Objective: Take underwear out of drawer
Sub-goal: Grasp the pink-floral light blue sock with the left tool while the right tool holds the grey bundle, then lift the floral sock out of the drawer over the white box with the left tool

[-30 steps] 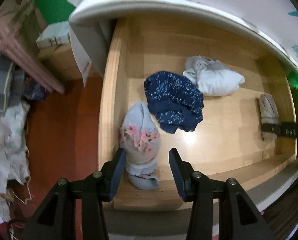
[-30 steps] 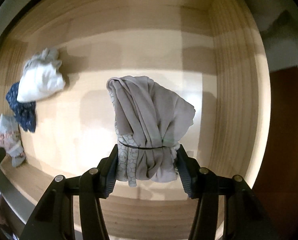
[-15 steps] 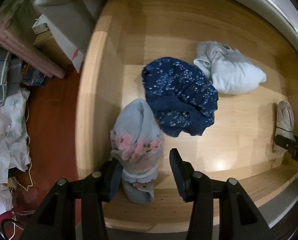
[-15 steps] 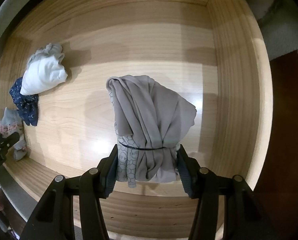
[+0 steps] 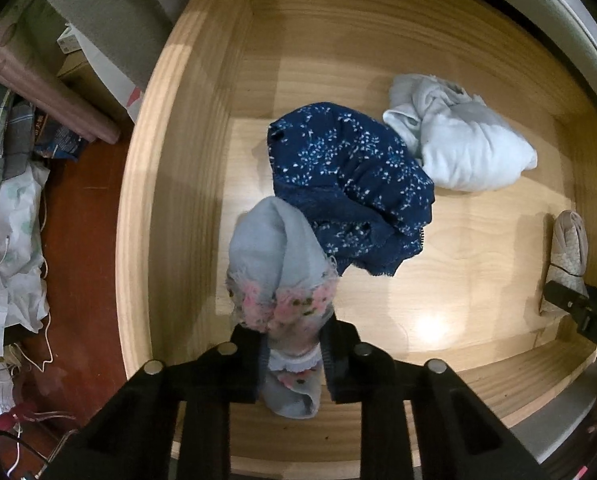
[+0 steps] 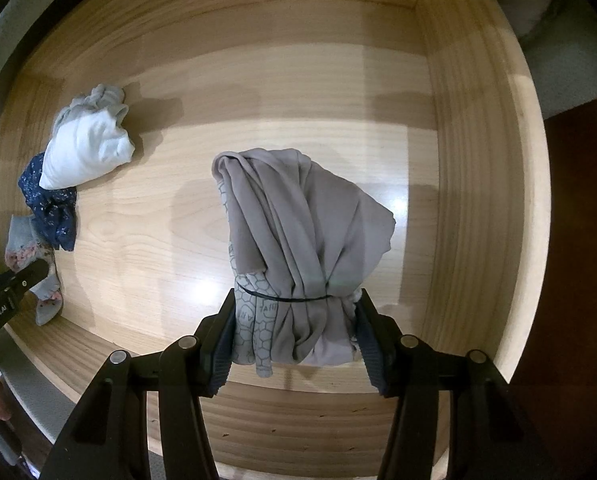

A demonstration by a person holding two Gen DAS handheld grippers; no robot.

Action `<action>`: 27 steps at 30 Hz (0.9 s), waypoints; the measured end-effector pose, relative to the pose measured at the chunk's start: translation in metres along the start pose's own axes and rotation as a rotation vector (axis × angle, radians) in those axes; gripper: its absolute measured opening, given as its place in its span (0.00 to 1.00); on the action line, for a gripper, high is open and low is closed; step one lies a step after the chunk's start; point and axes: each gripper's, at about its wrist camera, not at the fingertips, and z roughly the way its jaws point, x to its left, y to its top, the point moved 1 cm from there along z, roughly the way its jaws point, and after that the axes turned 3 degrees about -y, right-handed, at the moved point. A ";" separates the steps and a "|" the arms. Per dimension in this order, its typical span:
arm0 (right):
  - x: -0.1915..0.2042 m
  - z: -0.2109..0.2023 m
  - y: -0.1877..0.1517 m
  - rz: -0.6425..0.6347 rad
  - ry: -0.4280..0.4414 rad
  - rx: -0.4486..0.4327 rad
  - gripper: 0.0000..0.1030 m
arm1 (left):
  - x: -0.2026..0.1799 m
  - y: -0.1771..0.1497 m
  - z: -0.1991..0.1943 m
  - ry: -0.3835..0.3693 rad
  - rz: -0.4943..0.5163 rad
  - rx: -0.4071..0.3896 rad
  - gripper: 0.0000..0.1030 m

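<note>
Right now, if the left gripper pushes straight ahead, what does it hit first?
The left gripper is shut on the floral grey underwear; straight ahead, that bundle likely meets the navy speckled underwear first, though depth is unclear.

We look steeply down, close, into the wooden drawer [image 5: 202, 128] from both wrists; the navy underwear [image 5: 350, 184] [image 6: 52, 204] appears centrally left, nine o'clock right.

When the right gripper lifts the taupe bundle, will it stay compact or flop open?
The taupe bundle probably stays compact: a thin black band cinches it. Its loose upper folds may droop, being soft cloth. It looks light.
</note>
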 end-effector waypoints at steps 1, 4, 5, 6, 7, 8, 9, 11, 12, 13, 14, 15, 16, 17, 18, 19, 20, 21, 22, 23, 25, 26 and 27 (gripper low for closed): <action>0.002 0.001 0.001 0.000 -0.001 0.001 0.49 | 0.000 -0.001 -0.001 0.000 0.003 -0.003 0.18; 0.006 0.004 0.002 -0.002 -0.010 0.010 0.49 | 0.002 -0.004 -0.004 -0.025 -0.004 -0.005 0.16; 0.007 0.005 0.002 -0.005 -0.017 0.016 0.49 | 0.004 -0.006 -0.006 -0.035 -0.004 -0.006 0.16; 0.009 0.006 0.002 -0.012 -0.027 0.023 0.49 | 0.005 -0.007 -0.007 -0.040 -0.002 -0.007 0.16; 0.011 0.007 0.000 -0.023 -0.041 0.032 0.49 | 0.005 -0.009 -0.010 -0.042 0.001 -0.013 0.16; 0.012 0.007 -0.002 -0.027 -0.046 0.034 0.48 | 0.004 -0.011 -0.013 -0.042 0.003 -0.019 0.16; 0.013 0.007 -0.003 -0.033 -0.050 0.039 0.48 | 0.005 -0.012 -0.015 -0.048 0.008 -0.023 0.16; 0.014 0.007 -0.006 -0.038 -0.052 0.043 0.48 | 0.005 -0.015 -0.022 -0.054 0.014 -0.037 0.16; 0.014 0.007 -0.008 -0.040 -0.055 0.044 0.48 | 0.002 -0.015 -0.024 -0.054 0.018 -0.042 0.16; 0.015 0.007 -0.010 -0.044 -0.059 0.047 0.48 | -0.001 -0.017 -0.027 -0.057 0.022 -0.050 0.16; 0.017 0.008 -0.011 -0.045 -0.062 0.048 0.48 | -0.002 -0.018 -0.031 -0.062 0.026 -0.062 0.16; 0.017 0.008 -0.012 -0.048 -0.066 0.050 0.48 | -0.001 -0.021 -0.035 -0.065 0.030 -0.070 0.16; 0.018 0.008 -0.013 -0.051 -0.069 0.051 0.48 | -0.001 -0.024 -0.040 -0.075 0.033 -0.085 0.16; 0.019 0.007 -0.015 -0.053 -0.071 0.052 0.48 | -0.001 -0.025 -0.046 -0.080 0.034 -0.097 0.16; 0.020 0.007 -0.016 -0.055 -0.072 0.052 0.48 | -0.002 -0.026 -0.049 -0.080 0.035 -0.105 0.16; 0.021 0.008 -0.017 -0.057 -0.076 0.050 0.47 | -0.002 -0.028 -0.053 -0.078 0.035 -0.115 0.16; 0.022 0.008 -0.019 -0.057 -0.080 0.049 0.47 | -0.002 -0.029 -0.058 -0.078 0.035 -0.125 0.16; 0.023 0.008 -0.020 -0.054 -0.084 0.049 0.47 | 0.001 -0.029 -0.061 -0.081 0.035 -0.132 0.16; 0.024 0.009 -0.020 -0.054 -0.089 0.048 0.47 | 0.002 -0.030 -0.066 -0.081 0.036 -0.141 0.16; 0.026 0.010 -0.022 -0.056 -0.100 0.045 0.47 | 0.003 -0.030 -0.071 -0.079 0.036 -0.156 0.16; 0.025 0.009 -0.022 -0.038 -0.092 0.044 0.47 | 0.006 -0.033 -0.081 -0.077 0.039 -0.180 0.16; 0.026 0.009 -0.022 -0.038 -0.093 0.044 0.47 | 0.008 -0.033 -0.090 -0.079 0.040 -0.195 0.16; 0.027 0.009 -0.021 -0.038 -0.093 0.044 0.47 | 0.009 -0.032 -0.096 -0.082 0.039 -0.209 0.16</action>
